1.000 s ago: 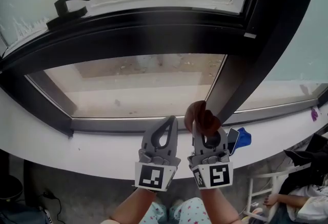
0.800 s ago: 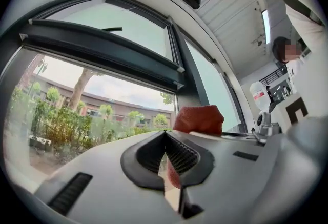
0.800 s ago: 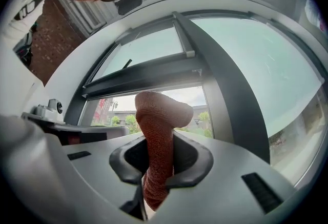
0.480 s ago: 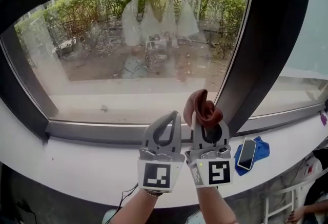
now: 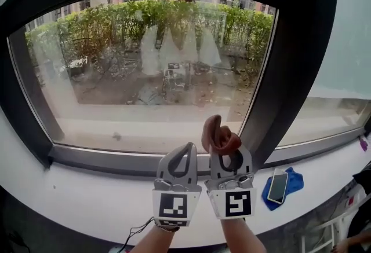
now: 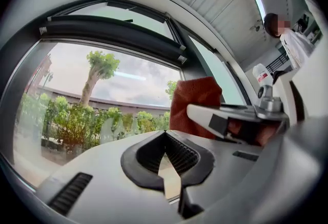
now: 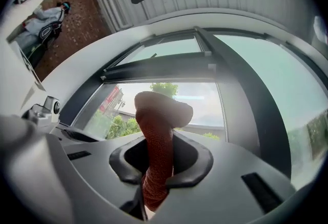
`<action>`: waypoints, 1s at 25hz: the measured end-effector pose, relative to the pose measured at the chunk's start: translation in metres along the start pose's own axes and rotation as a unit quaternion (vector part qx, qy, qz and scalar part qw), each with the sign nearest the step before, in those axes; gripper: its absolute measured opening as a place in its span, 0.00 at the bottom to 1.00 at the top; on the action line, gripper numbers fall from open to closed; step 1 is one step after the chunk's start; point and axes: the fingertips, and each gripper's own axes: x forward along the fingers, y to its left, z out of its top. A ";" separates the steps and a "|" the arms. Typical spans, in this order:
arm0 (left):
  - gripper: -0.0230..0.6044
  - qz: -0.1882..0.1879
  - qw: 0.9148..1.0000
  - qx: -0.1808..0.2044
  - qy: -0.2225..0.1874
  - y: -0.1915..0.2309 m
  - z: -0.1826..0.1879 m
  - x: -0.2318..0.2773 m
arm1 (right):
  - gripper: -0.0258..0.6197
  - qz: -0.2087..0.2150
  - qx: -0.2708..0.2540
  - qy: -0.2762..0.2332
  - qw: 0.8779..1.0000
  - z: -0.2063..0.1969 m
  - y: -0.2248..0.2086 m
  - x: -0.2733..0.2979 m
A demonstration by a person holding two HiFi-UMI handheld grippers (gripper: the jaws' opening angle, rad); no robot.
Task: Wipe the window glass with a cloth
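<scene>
The right gripper [image 5: 231, 154] has its jaws clamped on the lower part of a reddish-brown cloth [image 5: 219, 136], so the bunched upper end stands free above the jaw tips, a sensible hold for pressing fabric rather than plastic against the window glass [image 5: 145, 72]. In the right gripper view the cloth [image 7: 156, 141] rises as a twisted roll straight out from between the jaws. The cloth is not yet on the pane; it hangs above the white sill [image 5: 87, 194], near the dark mullion [image 5: 293, 84] at the pane's right edge. The left gripper [image 5: 186, 152] sits just beside the right, jaws drawn together with nothing between them, probably idle. Both forearms reach forward side by side, the grippers pointing up towards the glass. A phone [image 5: 278, 185] lies on a blue cloth [image 5: 294, 179] towards the sill's right end.
</scene>
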 end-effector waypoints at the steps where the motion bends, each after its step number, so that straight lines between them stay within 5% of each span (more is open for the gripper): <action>1: 0.07 -0.002 1.000 0.001 0.002 -0.001 0.000 0.000 | 0.15 0.007 -0.024 -0.009 1.000 0.011 -0.002 0.004; 4: 0.07 -0.015 1.000 0.008 0.021 -0.006 -0.010 -0.004 | 0.15 0.043 -0.153 -0.028 0.987 0.046 -0.007 0.018; 7: 0.07 -0.021 0.999 0.006 0.039 -0.008 -0.019 -0.008 | 0.15 0.067 -0.313 -0.065 0.945 0.094 -0.014 0.043; 10: 0.07 -0.021 0.999 0.002 0.042 -0.007 -0.020 -0.009 | 0.15 0.062 -0.443 -0.083 0.891 0.135 -0.022 0.071; 13: 0.07 -0.020 0.999 0.000 0.043 -0.006 -0.022 -0.011 | 0.15 0.056 -0.567 -0.059 0.820 0.153 -0.031 0.098; 16: 0.07 -0.020 0.999 -0.004 0.045 -0.005 -0.023 -0.013 | 0.15 0.053 -0.652 -0.020 0.756 0.151 -0.046 0.126; 18: 0.07 -0.019 0.999 -0.002 0.043 -0.005 -0.022 -0.014 | 0.15 0.041 -0.689 -0.002 0.724 0.151 -0.057 0.141; 25: 0.07 -0.024 0.999 -0.011 0.026 -0.009 -0.017 -0.019 | 0.15 0.003 -0.706 0.052 0.706 0.158 -0.076 0.177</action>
